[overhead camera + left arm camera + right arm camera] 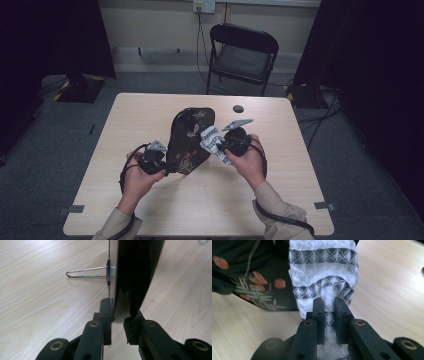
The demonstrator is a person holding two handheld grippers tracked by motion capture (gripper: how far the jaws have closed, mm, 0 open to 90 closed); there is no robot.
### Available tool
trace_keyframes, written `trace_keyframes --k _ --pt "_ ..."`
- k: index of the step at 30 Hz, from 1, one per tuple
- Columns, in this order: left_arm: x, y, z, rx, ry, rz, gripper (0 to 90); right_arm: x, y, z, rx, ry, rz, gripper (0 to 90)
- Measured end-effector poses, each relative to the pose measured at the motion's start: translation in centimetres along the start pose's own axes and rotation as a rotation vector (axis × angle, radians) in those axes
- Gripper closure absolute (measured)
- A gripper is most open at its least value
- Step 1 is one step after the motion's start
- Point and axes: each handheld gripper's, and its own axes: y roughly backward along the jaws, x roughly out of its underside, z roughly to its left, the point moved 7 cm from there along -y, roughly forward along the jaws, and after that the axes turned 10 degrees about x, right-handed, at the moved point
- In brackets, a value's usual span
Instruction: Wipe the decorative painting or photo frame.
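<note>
A black board painted with flowers (190, 137) stands tilted on edge in the middle of the table. My left gripper (167, 169) is shut on its lower near edge; in the left gripper view the jaws (118, 317) clamp the thin dark board (132, 270), and a wire stand (85, 273) juts from its back. My right gripper (220, 147) is shut on a white cloth with black patterned bands (212, 140), held against the board's right side. In the right gripper view the cloth (323, 272) bunches between the jaws (329, 307), with the flowered board (249, 277) just left of it.
The light wooden table (150, 115) carries a small dark round object (238, 108) near its far edge. A black folding chair (242, 52) stands behind the table, with cables along the wall and floor.
</note>
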Motion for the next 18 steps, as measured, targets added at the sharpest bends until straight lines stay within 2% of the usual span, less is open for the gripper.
trace_keyframes --k 11,18 --pt "0.0 0.0 0.0 0.0 -0.005 -0.004 78.7 3.8 -3.1 1.3 -0.025 -0.001 0.096 81.6" --pt "0.0 0.0 0.0 -0.003 -0.003 -0.002 78.7 5.4 -4.2 1.9 -0.038 0.005 0.144 81.6"
